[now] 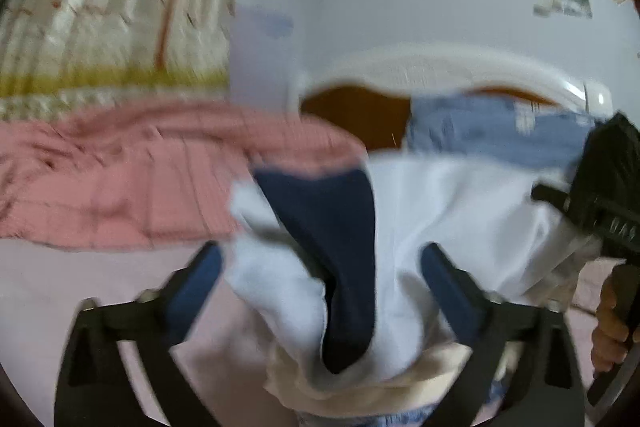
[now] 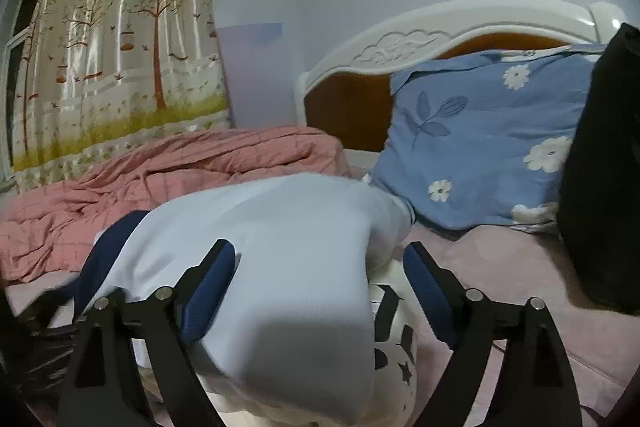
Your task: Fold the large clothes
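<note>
A white garment with a navy panel (image 1: 320, 267) lies bunched on the bed. In the blurred left wrist view it fills the gap of my left gripper (image 1: 320, 267), whose jaws stand wide apart. In the right wrist view the same white garment (image 2: 280, 287) lies in a heap between the jaws of my right gripper (image 2: 320, 267), also wide open; its navy part (image 2: 108, 251) shows at the left. A white cloth with dark stars (image 2: 396, 355) lies under it. The right gripper body (image 1: 604, 195) shows at the left view's right edge, held by a hand (image 1: 608, 327).
A pink quilt (image 2: 140, 187) is crumpled at the left of the bed. A blue flowered pillow (image 2: 480, 147) leans on the white and brown headboard (image 2: 440, 39). A black object (image 2: 600, 167) stands at the right. A tree-print curtain (image 2: 112, 59) hangs behind. The sheet (image 2: 500, 267) is pale pink.
</note>
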Available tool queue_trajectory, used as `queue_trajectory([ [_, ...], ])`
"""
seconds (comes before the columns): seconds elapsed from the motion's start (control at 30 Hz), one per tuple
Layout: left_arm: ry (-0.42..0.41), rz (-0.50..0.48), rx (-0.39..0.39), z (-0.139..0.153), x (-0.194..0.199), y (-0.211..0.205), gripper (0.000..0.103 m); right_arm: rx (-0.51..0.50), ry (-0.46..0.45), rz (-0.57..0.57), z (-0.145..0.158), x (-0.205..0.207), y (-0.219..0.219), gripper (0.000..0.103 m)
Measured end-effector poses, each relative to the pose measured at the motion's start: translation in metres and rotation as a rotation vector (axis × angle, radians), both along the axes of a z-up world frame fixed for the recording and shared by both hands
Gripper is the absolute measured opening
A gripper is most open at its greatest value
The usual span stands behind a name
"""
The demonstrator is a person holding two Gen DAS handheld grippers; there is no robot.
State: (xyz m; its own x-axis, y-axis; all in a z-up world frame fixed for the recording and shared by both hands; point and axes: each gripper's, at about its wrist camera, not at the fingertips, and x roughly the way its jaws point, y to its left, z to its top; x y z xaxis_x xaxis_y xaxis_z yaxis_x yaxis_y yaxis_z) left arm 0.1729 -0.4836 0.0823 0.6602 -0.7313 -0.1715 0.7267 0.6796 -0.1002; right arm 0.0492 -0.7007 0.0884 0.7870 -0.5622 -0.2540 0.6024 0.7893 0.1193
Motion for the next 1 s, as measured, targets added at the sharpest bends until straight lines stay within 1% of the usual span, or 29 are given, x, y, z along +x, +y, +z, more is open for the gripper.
queue_trajectory([
  [0.03, -0.023, 0.029, -0.02, 0.005, -0.004, 0.008, 0.103, -0.002, 0.002, -0.006, 0.002, -0.003, 0.002, 0.099],
  [0.07, -0.04, 0.053, -0.033, 0.01, -0.009, 0.015, 0.103, -0.008, 0.0, -0.004, 0.003, -0.006, 0.005, 0.102],
  [0.1, -0.054, 0.069, -0.042, 0.014, -0.013, 0.022, 0.103, -0.019, -0.004, -0.004, 0.005, -0.009, 0.008, 0.103],
  [0.2, -0.145, 0.152, -0.068, 0.025, -0.035, 0.052, 0.103, -0.098, -0.026, -0.058, 0.008, -0.025, 0.032, 0.103],
  [0.23, -0.169, 0.166, -0.072, 0.026, -0.042, 0.061, 0.103, -0.131, -0.041, -0.056, 0.007, -0.032, 0.043, 0.103],
  [0.27, -0.186, 0.173, -0.074, 0.025, -0.051, 0.072, 0.103, -0.155, -0.062, -0.03, 0.004, -0.037, 0.054, 0.103],
  [0.3, -0.196, 0.157, -0.076, 0.021, -0.059, 0.084, 0.103, -0.159, -0.084, 0.052, -0.002, -0.043, 0.064, 0.103],
  [0.33, -0.199, 0.152, -0.061, 0.016, -0.062, 0.094, 0.103, -0.126, -0.078, 0.163, -0.01, -0.046, 0.072, 0.103],
  [0.37, -0.213, 0.179, -0.032, 0.008, -0.068, 0.105, 0.103, -0.091, -0.059, 0.203, -0.017, -0.045, 0.077, 0.103],
  [0.4, -0.23, 0.198, -0.007, 0.002, -0.074, 0.116, 0.103, -0.064, -0.045, 0.188, -0.027, -0.046, 0.087, 0.103],
  [0.43, -0.245, 0.213, 0.009, -0.002, -0.079, 0.128, 0.103, -0.069, -0.042, 0.168, -0.033, -0.047, 0.095, 0.103],
  [0.5, -0.262, 0.277, -0.004, -0.01, -0.088, 0.155, 0.103, -0.104, -0.026, 0.149, -0.039, -0.047, 0.115, 0.103],
  [0.57, -0.247, 0.362, -0.024, -0.017, -0.086, 0.172, 0.103, -0.133, -0.02, 0.132, -0.042, -0.046, 0.131, 0.103],
  [0.63, -0.237, 0.394, -0.01, -0.027, -0.082, 0.171, 0.103, -0.166, -0.019, 0.114, -0.048, -0.047, 0.144, 0.103],
  [0.7, -0.214, 0.397, 0.048, -0.037, -0.075, 0.16, 0.103, -0.206, 0.007, 0.093, -0.054, -0.044, 0.154, 0.103],
  [0.8, -0.204, 0.407, 0.086, -0.041, -0.069, 0.151, 0.103, -0.231, 0.042, 0.097, -0.06, -0.039, 0.163, 0.103],
  [0.9, -0.201, 0.391, 0.129, -0.042, -0.066, 0.141, 0.103, -0.232, 0.049, 0.108, -0.059, -0.035, 0.161, 0.103],
  [1.0, -0.195, 0.392, 0.135, -0.043, -0.065, 0.14, 0.103, -0.225, 0.05, 0.107, -0.06, -0.035, 0.16, 0.103],
])
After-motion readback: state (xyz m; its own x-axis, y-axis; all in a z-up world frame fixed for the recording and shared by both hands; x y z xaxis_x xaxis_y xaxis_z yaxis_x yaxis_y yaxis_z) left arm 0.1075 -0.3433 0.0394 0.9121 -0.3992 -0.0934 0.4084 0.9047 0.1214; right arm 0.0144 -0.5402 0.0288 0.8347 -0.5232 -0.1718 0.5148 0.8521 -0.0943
